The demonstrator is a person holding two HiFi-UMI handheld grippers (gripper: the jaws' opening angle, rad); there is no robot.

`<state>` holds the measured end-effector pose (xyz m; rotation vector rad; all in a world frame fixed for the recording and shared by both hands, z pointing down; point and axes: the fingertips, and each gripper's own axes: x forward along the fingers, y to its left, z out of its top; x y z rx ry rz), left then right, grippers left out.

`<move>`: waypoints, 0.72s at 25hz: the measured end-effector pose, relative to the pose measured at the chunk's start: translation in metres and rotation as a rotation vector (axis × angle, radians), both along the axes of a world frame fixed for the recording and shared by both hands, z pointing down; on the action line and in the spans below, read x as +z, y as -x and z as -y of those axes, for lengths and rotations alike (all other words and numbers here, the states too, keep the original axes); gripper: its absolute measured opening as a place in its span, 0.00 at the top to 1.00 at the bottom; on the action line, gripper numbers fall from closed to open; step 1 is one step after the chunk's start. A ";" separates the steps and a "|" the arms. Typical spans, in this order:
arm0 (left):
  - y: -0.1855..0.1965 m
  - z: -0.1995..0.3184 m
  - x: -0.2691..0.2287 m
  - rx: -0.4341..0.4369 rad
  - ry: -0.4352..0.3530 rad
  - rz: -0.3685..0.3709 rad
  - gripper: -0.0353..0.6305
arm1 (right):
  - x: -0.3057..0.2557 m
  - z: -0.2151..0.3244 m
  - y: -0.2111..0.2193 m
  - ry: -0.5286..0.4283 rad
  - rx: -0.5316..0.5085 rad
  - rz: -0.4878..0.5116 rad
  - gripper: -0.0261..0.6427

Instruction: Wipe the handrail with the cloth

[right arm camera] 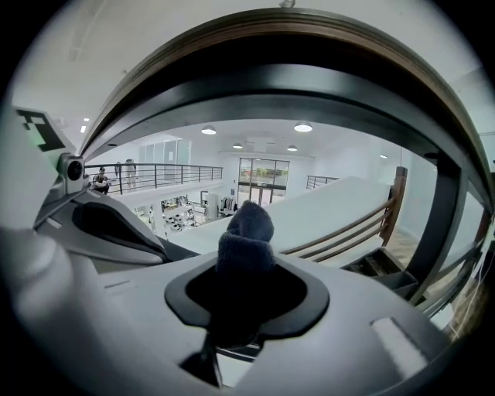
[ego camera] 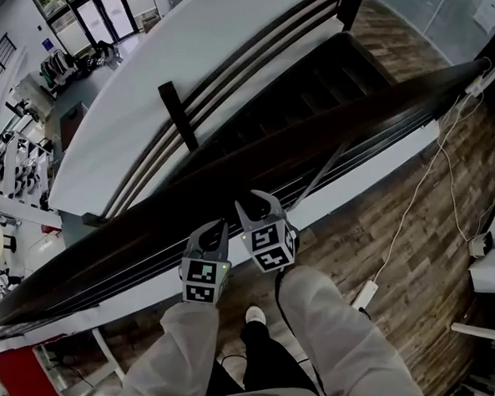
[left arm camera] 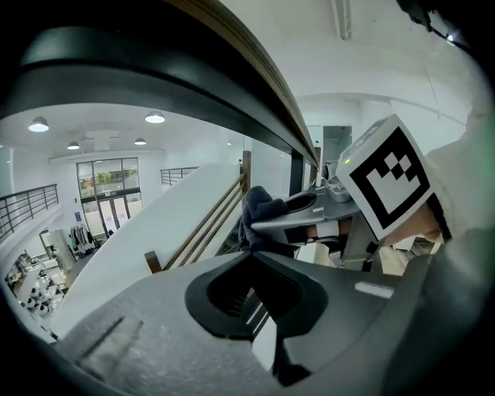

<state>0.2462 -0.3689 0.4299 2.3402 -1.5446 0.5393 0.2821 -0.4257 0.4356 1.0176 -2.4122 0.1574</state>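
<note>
Cloth (right arm camera: pixel 249 229): one, dark blue, nubby pile. It reads as soft and light, likely to bunch and drag rather than slide.

Your right gripper (right arm camera: pixel 246 267) is clamped on it, and a rounded wad pokes out past the jaw tips. Treat that wad as the wiping face. The hold looks deep enough, so there is no need to regrip.

Your left gripper (left arm camera: pixel 249 252) has its jaws pressed together with nothing between them.

Handrail (ego camera: pixel 361 120): one, dark wood, rigid, with a smooth top. It runs from near left to far right, just beyond both grippers. The cloth sits close by its near edge, and contact cannot be confirmed.

Count: two grippers, one cloth, one handrail, and one further stair railing (ego camera: pixel 179 115) at far left.
</note>
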 end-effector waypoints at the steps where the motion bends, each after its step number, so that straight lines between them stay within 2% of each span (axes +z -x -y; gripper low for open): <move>1: -0.005 0.002 -0.001 0.006 -0.002 -0.001 0.94 | -0.001 0.005 -0.009 -0.007 0.005 -0.010 0.80; 10: -0.046 0.012 0.000 0.056 -0.003 -0.010 0.94 | -0.004 0.061 -0.097 -0.052 0.082 -0.104 0.80; 18: -0.061 0.001 0.000 0.105 0.009 0.012 0.94 | -0.003 0.098 -0.155 -0.147 0.092 -0.350 0.80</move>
